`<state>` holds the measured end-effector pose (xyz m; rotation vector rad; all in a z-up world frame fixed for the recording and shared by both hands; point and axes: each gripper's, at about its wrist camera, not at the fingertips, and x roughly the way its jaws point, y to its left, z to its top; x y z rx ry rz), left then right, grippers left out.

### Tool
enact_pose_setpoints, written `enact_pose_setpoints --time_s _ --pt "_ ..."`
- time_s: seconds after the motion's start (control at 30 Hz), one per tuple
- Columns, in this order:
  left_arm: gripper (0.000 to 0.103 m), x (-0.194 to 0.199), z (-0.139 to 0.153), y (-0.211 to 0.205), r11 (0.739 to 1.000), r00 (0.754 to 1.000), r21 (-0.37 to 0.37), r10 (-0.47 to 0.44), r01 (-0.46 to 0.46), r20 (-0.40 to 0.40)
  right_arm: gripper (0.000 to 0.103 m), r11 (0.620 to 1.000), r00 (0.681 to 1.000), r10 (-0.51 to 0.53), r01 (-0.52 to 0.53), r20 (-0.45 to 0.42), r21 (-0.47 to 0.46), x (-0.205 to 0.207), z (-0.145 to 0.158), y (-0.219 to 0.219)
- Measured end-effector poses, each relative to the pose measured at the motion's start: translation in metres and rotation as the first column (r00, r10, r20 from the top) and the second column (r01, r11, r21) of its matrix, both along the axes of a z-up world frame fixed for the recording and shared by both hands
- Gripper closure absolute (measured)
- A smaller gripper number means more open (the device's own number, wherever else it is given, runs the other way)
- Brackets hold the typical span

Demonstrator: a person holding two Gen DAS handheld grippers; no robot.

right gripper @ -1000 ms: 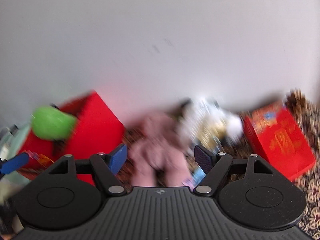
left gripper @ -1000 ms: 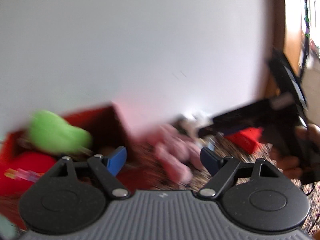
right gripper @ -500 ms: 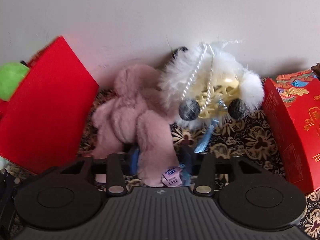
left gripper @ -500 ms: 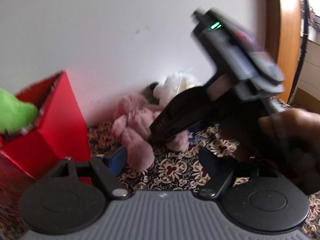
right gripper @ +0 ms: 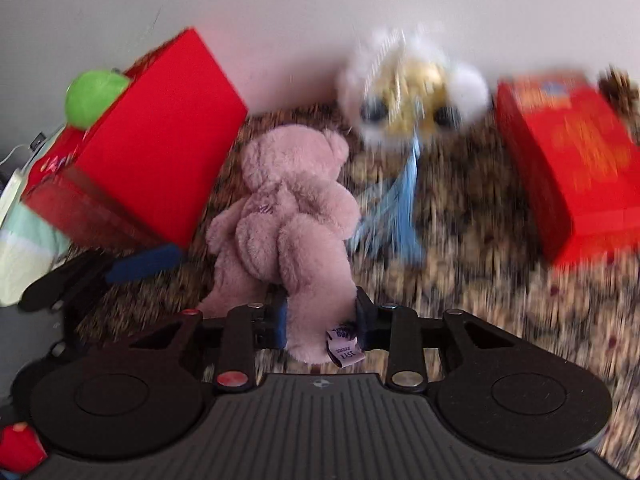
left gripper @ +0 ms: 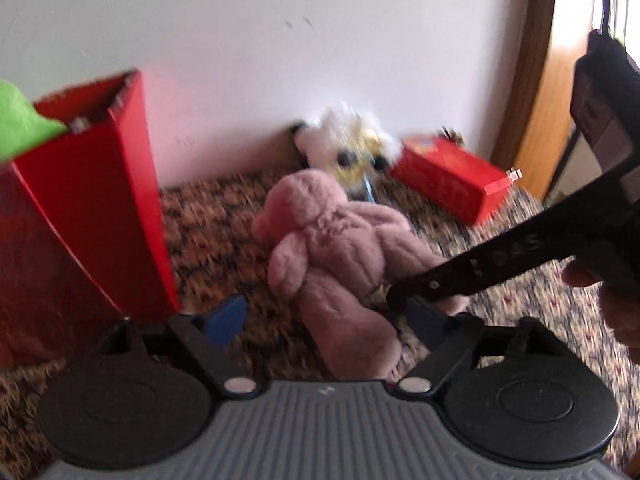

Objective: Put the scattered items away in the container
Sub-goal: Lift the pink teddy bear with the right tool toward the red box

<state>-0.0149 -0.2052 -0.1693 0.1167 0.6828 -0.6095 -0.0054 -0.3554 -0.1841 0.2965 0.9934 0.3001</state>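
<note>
A pink plush bear (right gripper: 288, 208) hangs from my right gripper (right gripper: 320, 316), which is shut on its leg, above the patterned carpet. The bear also shows in the left wrist view (left gripper: 340, 248), with the right gripper (left gripper: 404, 296) clamped on it. My left gripper (left gripper: 324, 320) is open and empty, just in front of the bear. The tall red container (left gripper: 88, 208) stands at the left with a green plush (left gripper: 16, 120) sticking out of its top; it also shows in the right wrist view (right gripper: 160, 144). A white fluffy toy (right gripper: 412, 84) with a blue tassel lies by the wall.
A red printed box (right gripper: 580, 160) lies on the carpet at the right, also in the left wrist view (left gripper: 452, 180). A white wall runs behind everything. A wooden door frame (left gripper: 528, 80) stands at far right. A pale green cloth (right gripper: 24, 248) lies left of the container.
My right gripper has closed on the pink bear's leg and lifted it off the carpet and back from the wall. The left gripper has swung to face the bear.
</note>
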Motion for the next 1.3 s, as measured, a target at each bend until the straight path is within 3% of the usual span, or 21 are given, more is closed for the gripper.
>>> enact_pose_setpoints --time_s 0.13,0.27,0.33,0.4,0.47,0.6,0.67,0.8,0.93,1.0,1.3 --pt "0.036 -0.002 -0.009 -0.010 0.999 1.000 0.028 -0.023 0.023 -0.020 0.063 0.999 1.000 -0.002 0.002 0.008 -0.043 -0.016 0.004 0.003" --pt "0.050 0.002 -0.010 -0.017 0.999 1.000 0.045 -0.008 0.008 -0.013 0.030 0.997 0.994 -0.067 0.071 0.086 -0.042 -0.006 0.004 -0.003" --pt "0.057 0.001 -0.008 -0.022 0.998 1.000 0.060 -0.001 0.002 -0.013 0.029 0.994 0.991 -0.094 0.098 0.094 -0.042 0.006 0.003 -0.001" --pt "0.058 0.001 -0.005 -0.023 0.997 1.000 0.071 0.013 -0.011 -0.021 0.029 0.994 0.991 -0.103 0.104 0.084 -0.012 0.014 -0.001 -0.001" --pt "0.059 0.002 -0.003 -0.021 0.998 0.999 0.067 0.023 -0.020 -0.038 0.030 0.994 0.992 -0.109 0.107 0.066 0.032 0.015 -0.005 -0.005" --pt "0.061 0.006 -0.003 -0.021 0.997 0.998 0.068 0.036 -0.032 -0.057 0.048 0.990 0.996 -0.092 0.090 0.013 0.110 0.011 -0.009 -0.008" --pt "0.061 0.006 -0.004 -0.023 0.996 0.998 0.077 0.038 -0.034 -0.056 0.051 0.988 0.998 -0.063 0.066 -0.020 0.140 0.005 -0.010 -0.007" --pt "0.062 0.005 -0.005 -0.026 0.994 0.998 0.095 0.052 -0.047 -0.046 0.053 0.997 0.998 -0.060 0.058 0.021 0.060 -0.006 -0.003 0.009" --pt "0.064 0.006 -0.002 -0.021 0.992 0.995 0.101 0.087 -0.081 -0.054 0.061 0.995 0.997 -0.075 0.073 0.028 0.069 -0.009 0.004 0.012" --pt "0.066 0.006 0.001 -0.017 0.990 0.994 0.103 0.100 -0.095 -0.052 0.076 0.995 0.996 -0.078 0.075 0.045 0.064 -0.014 0.010 0.010" --pt "0.068 -0.003 0.037 -0.006 0.996 0.997 0.042 0.077 -0.076 -0.010 0.076 0.991 0.983 -0.122 0.114 0.138 0.063 -0.027 0.042 0.015"
